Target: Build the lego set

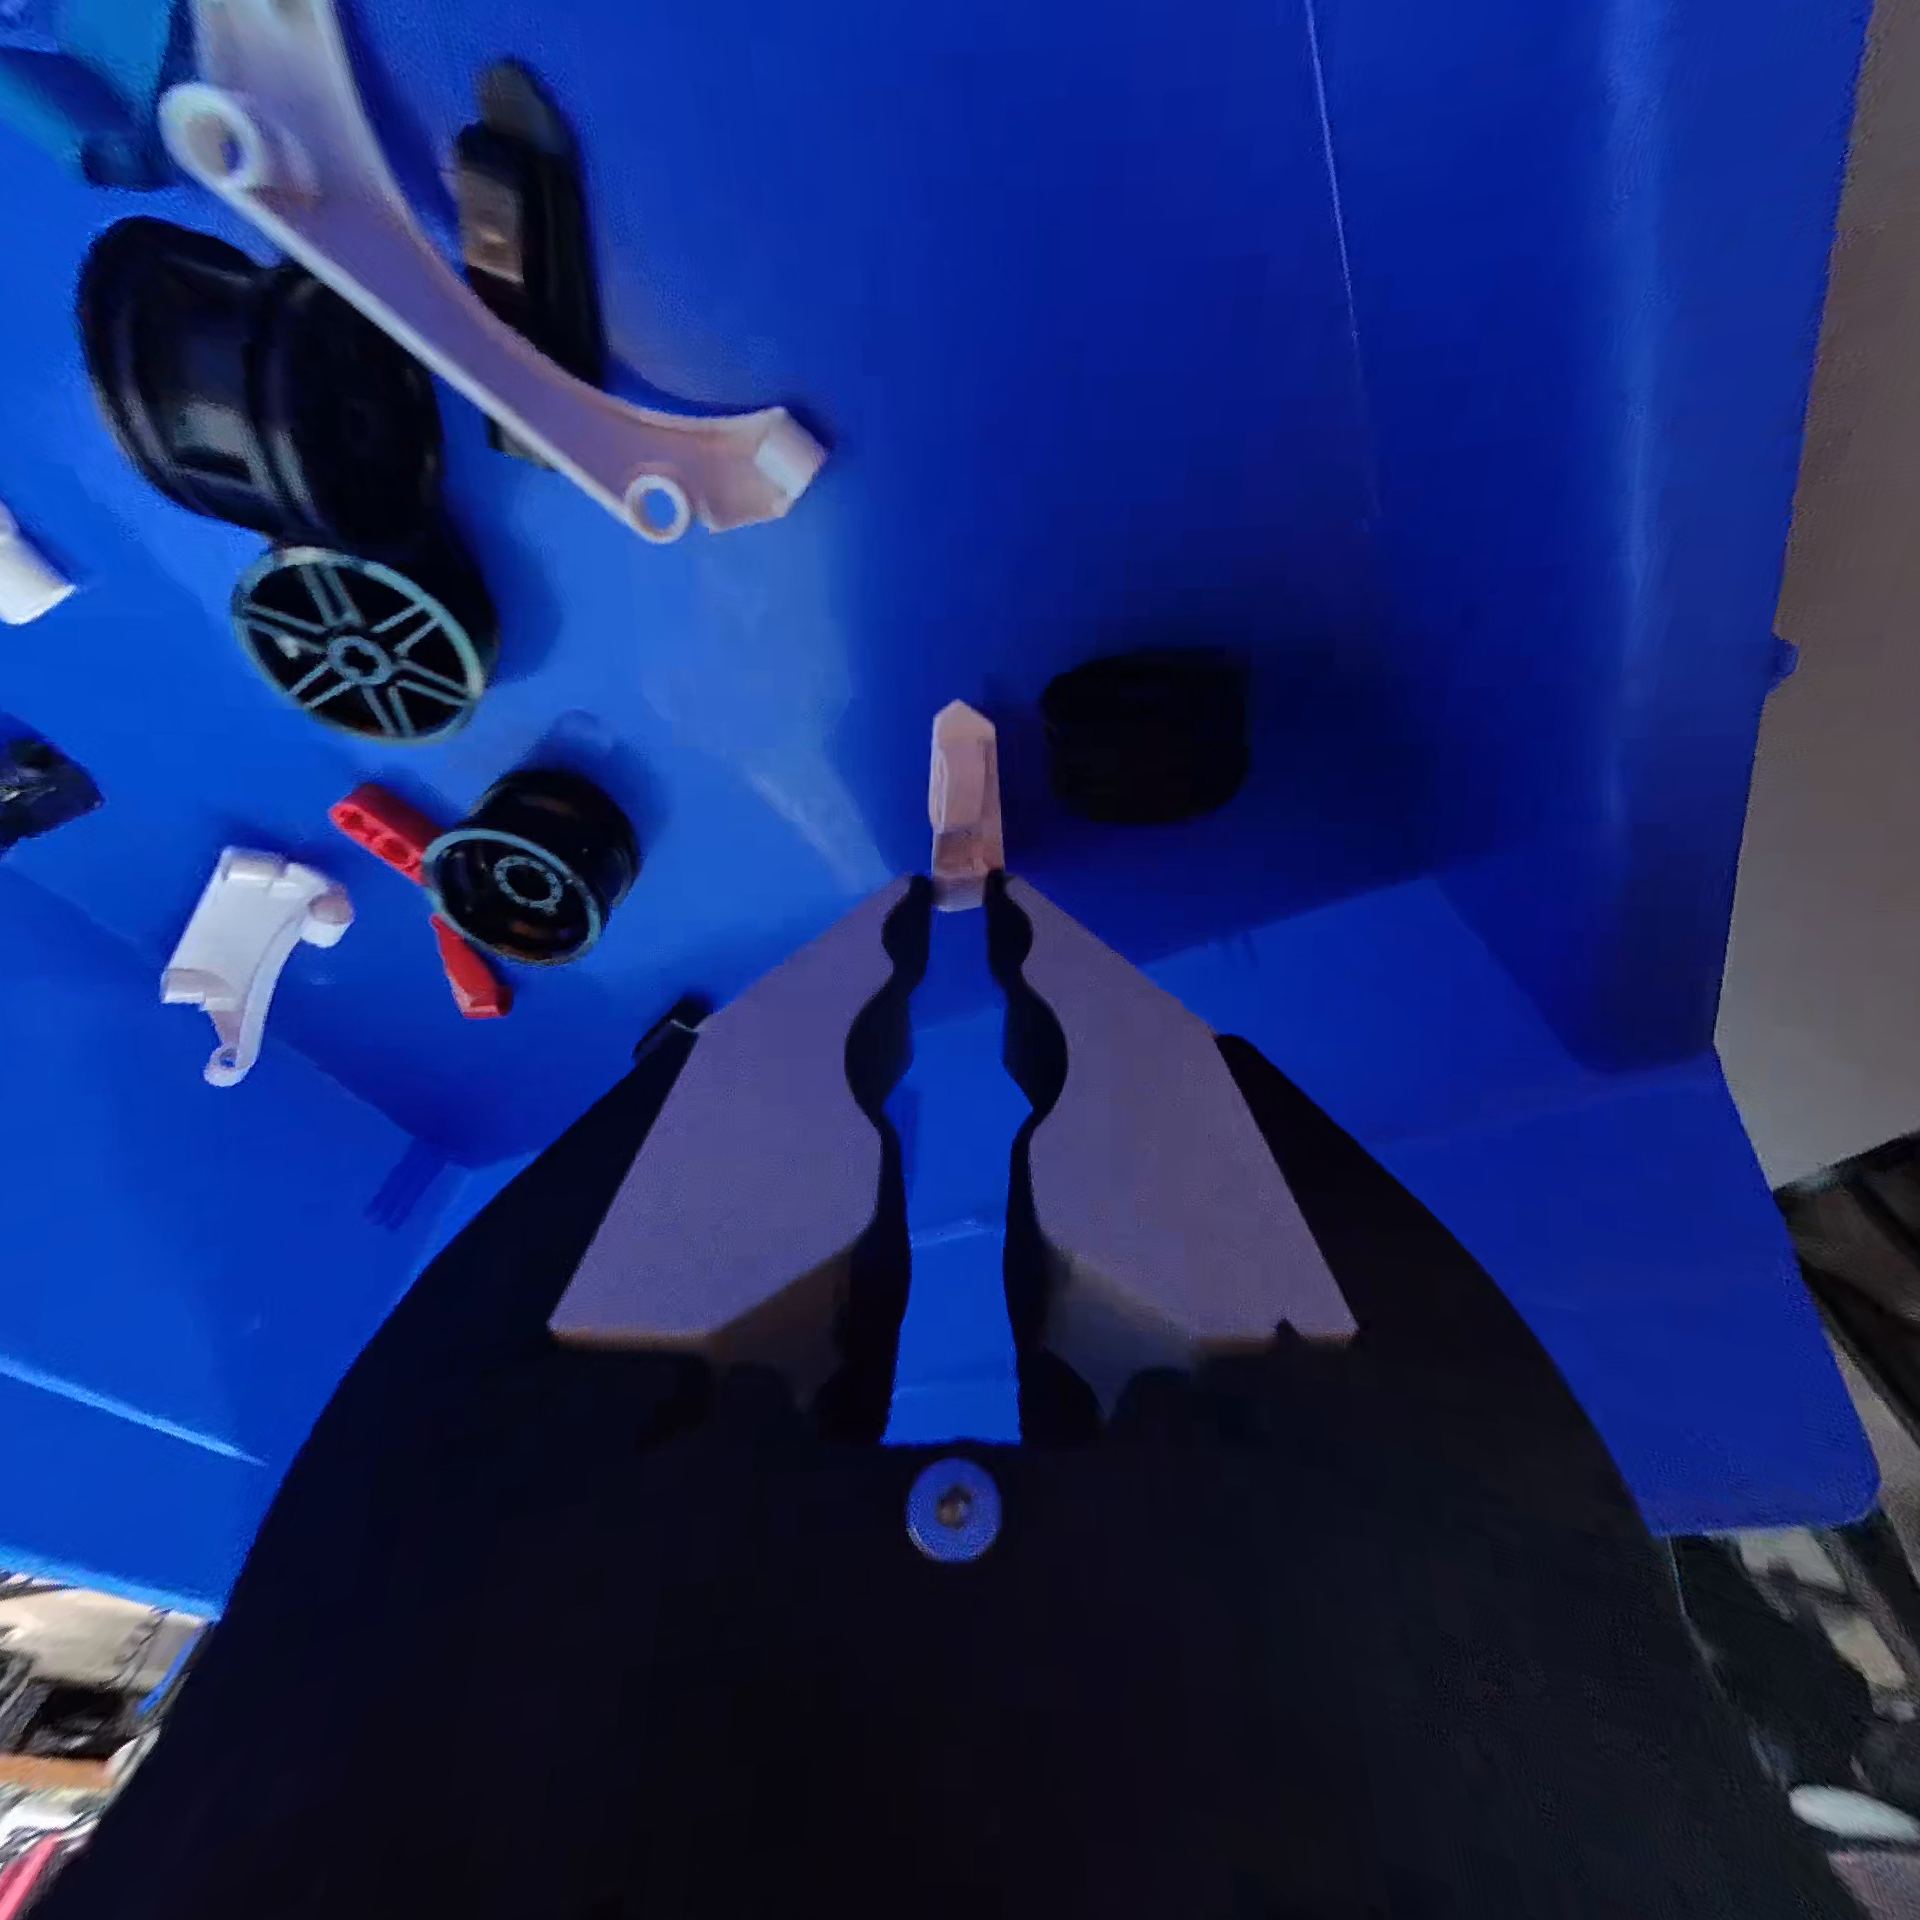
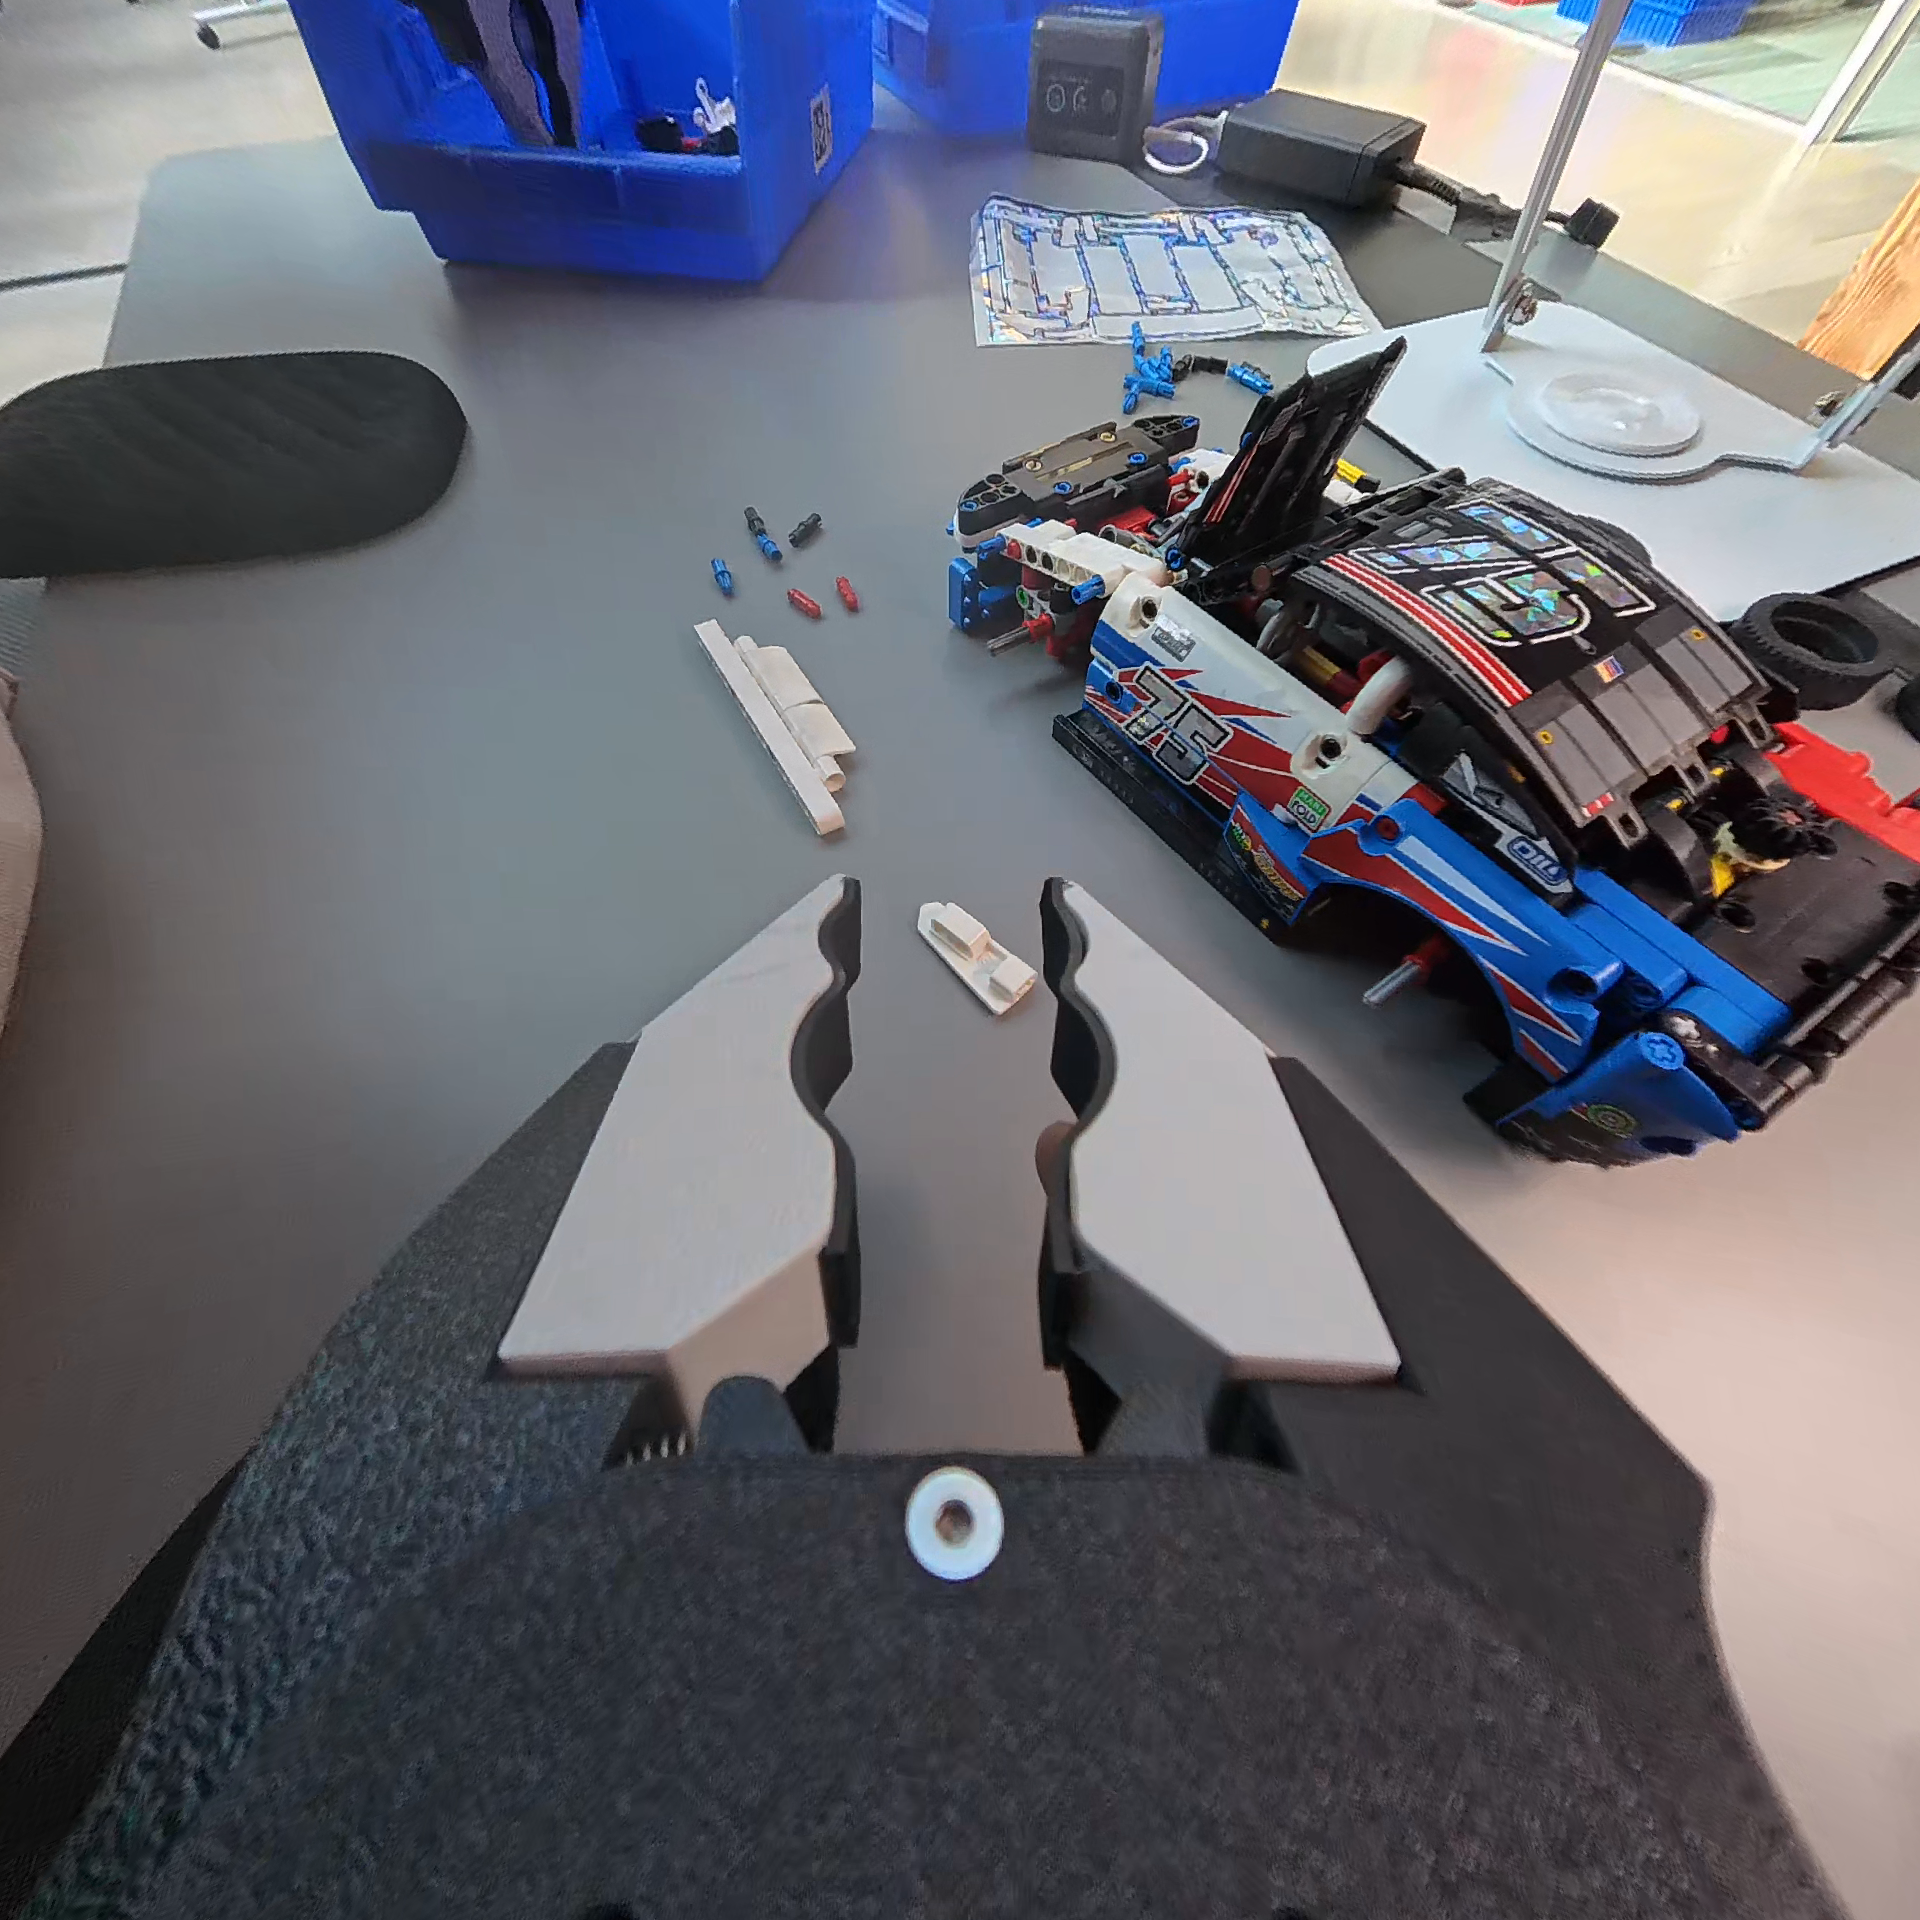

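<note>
In the left wrist view my left gripper [image 1: 958, 883] is inside a blue bin [image 1: 1143, 312], shut on a small white lego piece [image 1: 964, 805] that sticks out past the fingertips. In the right wrist view my right gripper [image 2: 951, 883] is open and empty, low over the grey table [image 2: 416, 935]. A small white lego piece [image 2: 977, 956] lies on the table between its fingertips, nearer the right finger. The partly built blue, white and red lego race car [image 2: 1455, 748] stands to the right. A long white piece assembly [image 2: 779, 717] lies ahead.
The bin holds black wheel rims [image 1: 358, 660], a black tyre [image 1: 1143, 738], white curved panels [image 1: 499, 353] and a red beam [image 1: 416, 894]. On the table: small blue, black and red pins [image 2: 779, 561], a sticker sheet [image 2: 1153, 270], the blue bin [image 2: 603, 135], a black pad [image 2: 208, 457], a loose tyre [image 2: 1818, 644]. The gap from one gripper's tips to the other's is roughly 60 centimeters.
</note>
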{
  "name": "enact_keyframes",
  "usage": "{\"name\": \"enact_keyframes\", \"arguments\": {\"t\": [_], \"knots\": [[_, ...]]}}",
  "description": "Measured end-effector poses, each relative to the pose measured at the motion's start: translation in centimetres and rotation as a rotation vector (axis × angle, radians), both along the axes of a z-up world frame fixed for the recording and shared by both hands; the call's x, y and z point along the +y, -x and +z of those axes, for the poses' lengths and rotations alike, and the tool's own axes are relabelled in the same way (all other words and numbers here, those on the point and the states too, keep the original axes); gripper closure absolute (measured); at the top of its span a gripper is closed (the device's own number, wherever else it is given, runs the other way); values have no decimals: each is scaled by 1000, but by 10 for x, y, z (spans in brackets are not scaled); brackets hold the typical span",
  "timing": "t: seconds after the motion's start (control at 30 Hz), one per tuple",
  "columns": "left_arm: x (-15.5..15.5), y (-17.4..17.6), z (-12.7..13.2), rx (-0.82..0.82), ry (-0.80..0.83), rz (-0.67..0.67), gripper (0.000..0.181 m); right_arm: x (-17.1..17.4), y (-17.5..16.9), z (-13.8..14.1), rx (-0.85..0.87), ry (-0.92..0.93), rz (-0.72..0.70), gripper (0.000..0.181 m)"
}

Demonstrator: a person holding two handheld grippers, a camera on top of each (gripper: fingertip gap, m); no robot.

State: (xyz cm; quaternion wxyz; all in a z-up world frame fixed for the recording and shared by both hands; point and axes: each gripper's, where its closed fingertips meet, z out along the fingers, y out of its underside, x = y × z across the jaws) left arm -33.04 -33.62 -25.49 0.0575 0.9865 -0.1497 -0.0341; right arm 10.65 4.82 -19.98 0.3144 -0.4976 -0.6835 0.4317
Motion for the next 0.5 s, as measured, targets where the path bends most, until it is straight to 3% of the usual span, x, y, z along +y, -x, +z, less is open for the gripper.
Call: {"name": "enact_keyframes", "arguments": {"t": [0.17, 0.27, 0.37, 0.5], "knots": [[31, 14, 59, -22, -445, 195, 172, -3, 0, 8, 50, 26, 7, 149], [73, -10, 111, -99, -775, 233, 173, -9, 5, 17, 94, 41, 16, 150], [129, -76, 149, -263, -1042, 190, 172, -27, 17, 33, 156, 41, 52, 150], [206, -206, 168, -767, -1271, 193, 173, -60, 38, 55, 235, -3, 92, 152]]}}
